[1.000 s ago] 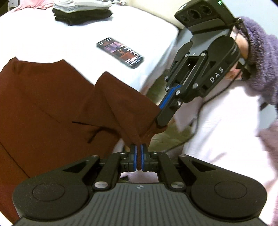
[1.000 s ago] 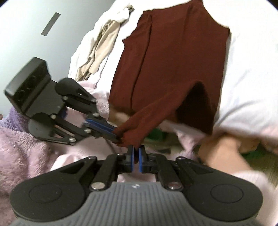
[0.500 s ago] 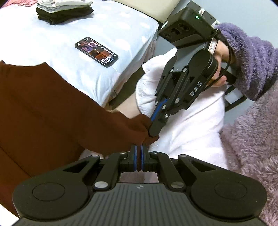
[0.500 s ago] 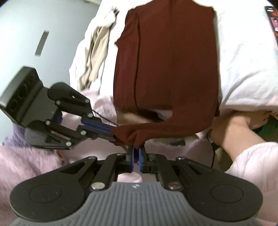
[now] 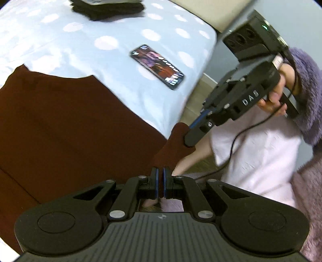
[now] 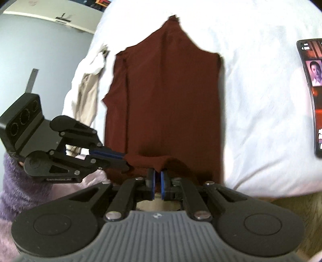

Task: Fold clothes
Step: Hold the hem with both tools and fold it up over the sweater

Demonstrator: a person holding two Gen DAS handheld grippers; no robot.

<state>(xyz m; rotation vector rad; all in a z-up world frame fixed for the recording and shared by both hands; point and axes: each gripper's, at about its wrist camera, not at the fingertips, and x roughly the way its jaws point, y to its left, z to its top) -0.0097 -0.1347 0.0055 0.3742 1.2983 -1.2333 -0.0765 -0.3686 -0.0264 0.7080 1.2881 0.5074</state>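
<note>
A dark maroon garment (image 5: 66, 125) (image 6: 167, 96) lies spread flat on the white bed (image 5: 100, 52) (image 6: 261, 100). Its near hem hangs just over the bed's edge. My left gripper (image 5: 160, 173) (image 6: 125, 161) is shut on that hem. Close beside it, my right gripper (image 6: 157, 176) (image 5: 188, 138) is shut on the same hem, a short strip of cloth stretched between the two. Along the garment's left side in the right wrist view runs a lengthwise fold.
A phone (image 5: 158, 66) (image 6: 311, 96) with a lit screen lies on the bed right of the garment. A stack of folded dark clothes (image 5: 108, 7) sits at the far end. Beige clothing (image 6: 86, 96) lies at the bed's left edge. The person's fluffy purple sleeve (image 5: 306, 90) is near.
Both grippers moved toward the bed with the hem. The hanging lower part of the garment now lies flatter on the bed, and the hem strip between the grippers is shorter.
</note>
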